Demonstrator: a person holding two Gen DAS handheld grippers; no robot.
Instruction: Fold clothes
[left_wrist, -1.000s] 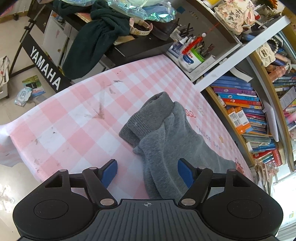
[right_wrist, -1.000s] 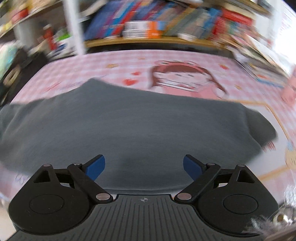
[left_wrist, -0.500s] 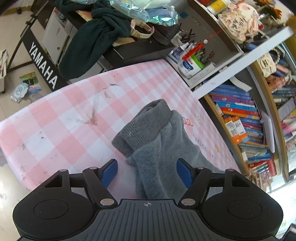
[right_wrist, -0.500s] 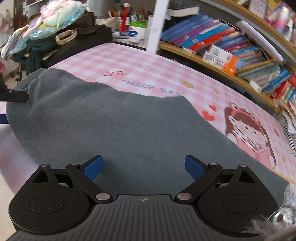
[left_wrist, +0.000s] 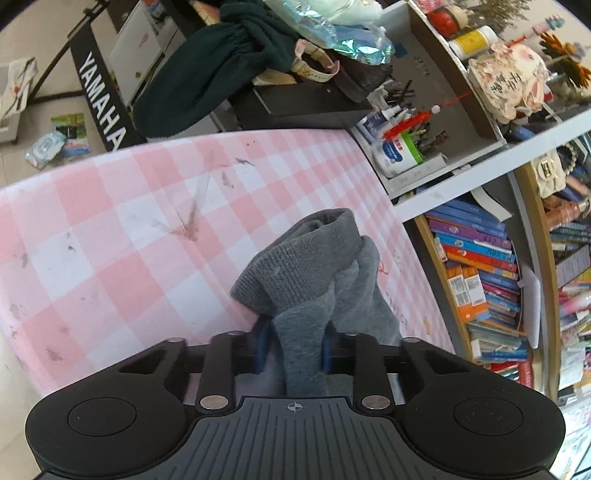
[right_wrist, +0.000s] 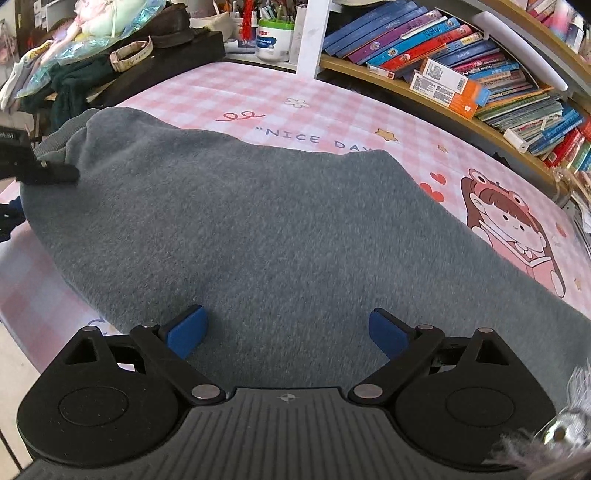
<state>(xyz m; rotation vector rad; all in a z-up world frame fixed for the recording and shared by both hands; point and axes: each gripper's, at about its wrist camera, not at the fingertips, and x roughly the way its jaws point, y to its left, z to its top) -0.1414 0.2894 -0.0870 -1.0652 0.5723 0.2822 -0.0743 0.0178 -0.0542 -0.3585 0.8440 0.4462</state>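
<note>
A grey sweatshirt (right_wrist: 258, 229) lies spread across the pink checked table cover (left_wrist: 92, 240). Its ribbed cuff end (left_wrist: 295, 273) is bunched up in the left wrist view. My left gripper (left_wrist: 293, 350) is shut on the grey fabric just behind that cuff, which sticks up between the blue pads. It also shows at the left edge of the right wrist view (right_wrist: 40, 170), at the garment's far end. My right gripper (right_wrist: 288, 332) is open and empty, with its blue pads (right_wrist: 186, 330) hovering over the sweatshirt's near edge.
A bookshelf (right_wrist: 461, 74) full of books runs along the far side. A black box (left_wrist: 299, 103) with a dark green garment (left_wrist: 207, 74) on it stands at the table's end, beside a pen tub (left_wrist: 402, 151). The table edge (left_wrist: 22, 354) drops to the floor at left.
My left gripper has closed on the sweatshirt's cuff end and bunched it up. My right gripper has swung left over the garment and steadied, still open.
</note>
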